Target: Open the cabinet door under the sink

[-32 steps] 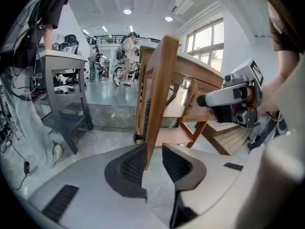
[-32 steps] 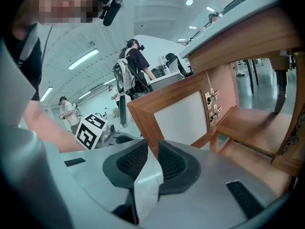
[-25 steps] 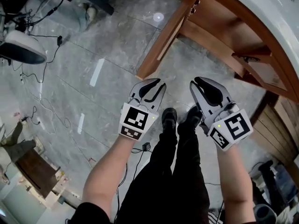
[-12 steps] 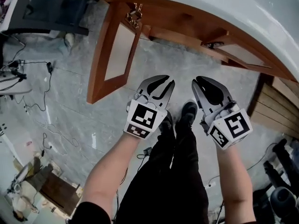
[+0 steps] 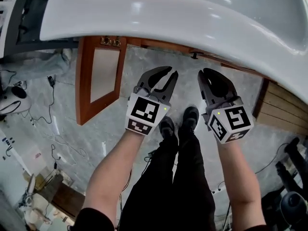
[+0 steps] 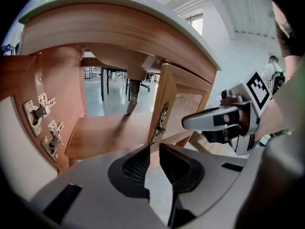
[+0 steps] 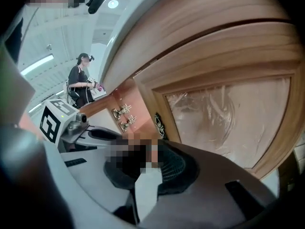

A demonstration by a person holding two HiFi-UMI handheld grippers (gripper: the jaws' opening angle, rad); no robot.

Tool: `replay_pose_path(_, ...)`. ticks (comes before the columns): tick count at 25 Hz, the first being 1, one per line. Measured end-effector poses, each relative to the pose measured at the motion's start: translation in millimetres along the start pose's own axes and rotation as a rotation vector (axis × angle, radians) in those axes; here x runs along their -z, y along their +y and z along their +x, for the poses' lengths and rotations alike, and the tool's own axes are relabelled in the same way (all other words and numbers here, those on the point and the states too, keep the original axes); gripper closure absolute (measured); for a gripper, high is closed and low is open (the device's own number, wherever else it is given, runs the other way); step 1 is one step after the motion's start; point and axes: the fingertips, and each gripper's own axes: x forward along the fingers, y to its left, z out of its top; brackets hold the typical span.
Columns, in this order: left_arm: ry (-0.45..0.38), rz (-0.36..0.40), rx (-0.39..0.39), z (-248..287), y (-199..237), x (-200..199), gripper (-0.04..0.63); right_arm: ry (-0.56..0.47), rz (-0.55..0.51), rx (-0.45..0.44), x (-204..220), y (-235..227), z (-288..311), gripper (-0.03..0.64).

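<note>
The wooden cabinet sits under the white sink counter (image 5: 192, 18). Its left door (image 5: 98, 76) is swung wide open, with its hinges (image 6: 43, 123) showing in the left gripper view. The right door (image 7: 224, 118) has a frosted panel and an ornate dark handle (image 6: 159, 125); I cannot tell whether it is fully closed. My left gripper (image 5: 163, 78) hovers in front of the cabinet opening. Its jaws have just been closing and stand narrowly open with nothing between them. My right gripper (image 5: 214, 81) hangs beside it facing the right door, a narrow gap between its fingers, touching nothing.
Grey marble floor (image 5: 144, 143) lies below, with the person's legs and shoes (image 5: 180, 121) between the grippers. Cables and equipment (image 5: 19, 95) lie at the left. Wooden slats (image 5: 279, 109) stand at the right. Another person (image 7: 81, 85) stands in the background.
The view has swung toward the sink, so the white counter now fills the top. Both grippers have moved closer to the cabinet. The open left door now shows further left.
</note>
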Motion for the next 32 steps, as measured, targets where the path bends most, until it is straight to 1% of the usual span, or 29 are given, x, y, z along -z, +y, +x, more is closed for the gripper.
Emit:
replay_pose_path(4,-0.032,0.004,-0.004,10,3,-18,0.525,0.010,-0.048,-0.002,-5,-3,13,0.546)
replay_pose_path(7,-0.043,0.027,0.007,17,11,-23,0.525,0.008,-0.047,0.015,-6,-3,25,0.541)
replay_pose_path(10,-0.047,0.048,0.035,20,14,-21,0.525,0.010,-0.033,0.062,0,-4,29,0.535)
replay_pose_path(12,-0.040,0.053,0.046,16,18,-15,0.525,0.015,-0.056,0.093,4,-3,33,0.523)
replay_pose_path(14,-0.030,0.044,0.057,10,24,-10,0.526,0.008,-0.069,0.145,3,-6,35,0.514)
replay_pose_path(16,-0.030,0.020,0.069,3,30,-9,0.529,-0.013,-0.045,0.208,-1,-13,35,0.511)
replay_pose_path(18,-0.040,0.027,0.072,-3,34,-13,0.532,-0.026,-0.010,0.244,-2,-14,35,0.511)
replay_pose_path(23,-0.071,0.113,0.097,-11,32,-26,0.533,-0.037,0.026,0.283,8,-10,35,0.508)
replay_pose_path(26,-0.078,0.148,0.115,-11,30,-27,0.533,-0.060,0.050,0.303,10,-13,42,0.500)
replay_pose_path(29,-0.077,0.161,0.123,-10,33,-24,0.533,-0.076,0.064,0.317,9,-13,54,0.489)
replay_pose_path(32,-0.089,0.149,0.120,-6,39,-26,0.532,-0.089,0.092,0.345,8,-21,63,0.488)
